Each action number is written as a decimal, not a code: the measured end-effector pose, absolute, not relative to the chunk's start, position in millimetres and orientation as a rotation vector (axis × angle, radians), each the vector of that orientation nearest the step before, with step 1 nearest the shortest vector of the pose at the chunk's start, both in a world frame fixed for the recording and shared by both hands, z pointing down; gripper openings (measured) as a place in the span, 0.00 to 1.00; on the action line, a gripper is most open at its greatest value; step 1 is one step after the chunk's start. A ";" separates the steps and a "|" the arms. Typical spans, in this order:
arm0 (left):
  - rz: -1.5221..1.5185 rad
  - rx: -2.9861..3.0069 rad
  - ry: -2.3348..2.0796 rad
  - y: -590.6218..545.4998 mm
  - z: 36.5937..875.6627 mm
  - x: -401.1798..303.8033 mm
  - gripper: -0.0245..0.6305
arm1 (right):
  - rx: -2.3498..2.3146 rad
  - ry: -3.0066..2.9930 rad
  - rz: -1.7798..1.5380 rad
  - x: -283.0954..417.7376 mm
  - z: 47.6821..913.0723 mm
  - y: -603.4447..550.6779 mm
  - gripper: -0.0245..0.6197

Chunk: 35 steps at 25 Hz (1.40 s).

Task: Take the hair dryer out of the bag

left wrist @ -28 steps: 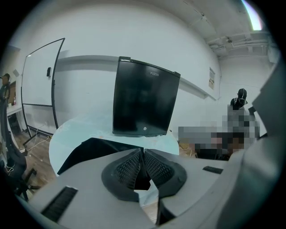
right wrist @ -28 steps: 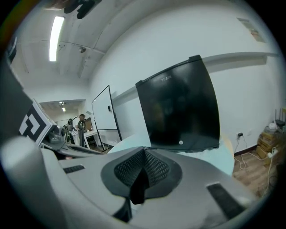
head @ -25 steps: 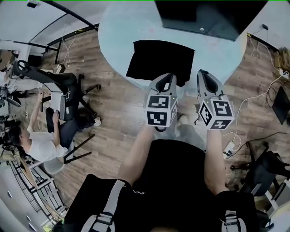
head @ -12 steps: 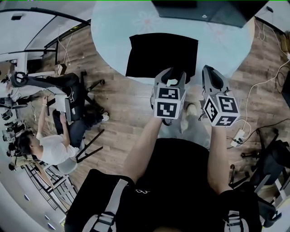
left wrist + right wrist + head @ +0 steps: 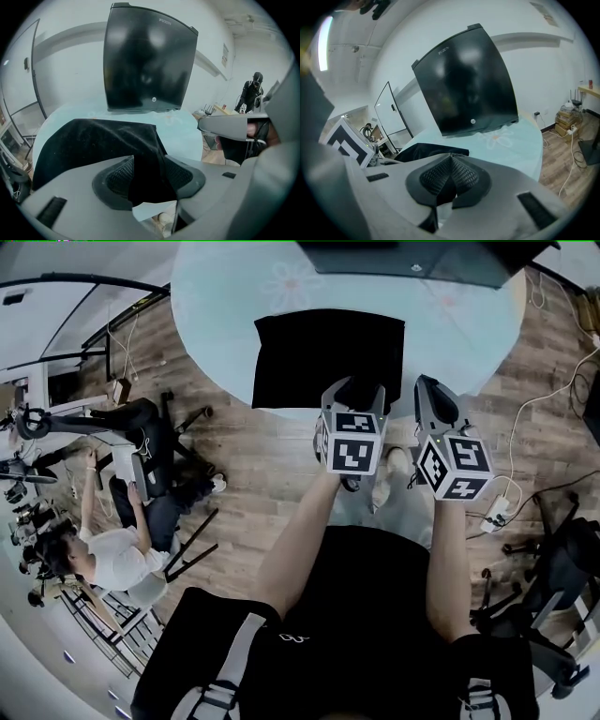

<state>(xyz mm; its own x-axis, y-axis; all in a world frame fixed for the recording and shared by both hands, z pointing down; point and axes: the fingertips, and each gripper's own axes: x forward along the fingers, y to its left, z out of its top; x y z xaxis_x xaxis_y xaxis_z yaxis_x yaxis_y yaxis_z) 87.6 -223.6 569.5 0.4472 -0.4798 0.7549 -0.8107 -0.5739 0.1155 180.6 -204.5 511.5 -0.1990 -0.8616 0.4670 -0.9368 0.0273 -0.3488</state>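
Note:
A flat black fabric bag (image 5: 319,357) lies on the round pale-blue table (image 5: 225,315), near its front edge. No hair dryer shows anywhere. My left gripper (image 5: 354,392) hovers over the bag's near right corner. Its jaws have just been opening and stand wide, with the bag's corner (image 5: 93,140) seen in the gap of the left gripper (image 5: 147,176), the pads not pressing it. My right gripper (image 5: 428,390) hangs just right of the bag at the table edge. The right gripper (image 5: 450,159) has its pad tips together, with the bag (image 5: 426,151) beyond it.
A black upright panel (image 5: 147,61) stands at the table's far side (image 5: 412,259). A person sits on a chair at the left (image 5: 112,549), beside an office chair (image 5: 141,427). Cables and a power strip (image 5: 497,517) lie on the wood floor at the right.
Both grippers have come down and forward to the table's front edge. The left gripper's jaws went from shut to wide open over the bag's corner.

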 end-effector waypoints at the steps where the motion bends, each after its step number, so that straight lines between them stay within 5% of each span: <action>1: 0.962 2.236 -1.085 -224.5 571.2 87.3 0.37 | 1.910 -2.150 0.912 182.1 512.8 -204.8 0.05; 7: 0.968 2.225 -1.116 -232.7 571.8 80.0 0.31 | 1.913 -2.117 0.929 183.7 522.5 -206.8 0.05; 12: 0.945 2.230 -1.167 -240.4 565.3 77.2 0.17 | 1.896 -2.113 0.921 183.6 526.0 -212.2 0.05; 35: 0.829 2.203 -1.339 -285.4 535.6 31.7 0.16 | 1.682 -2.149 0.857 142.3 537.5 -244.0 0.05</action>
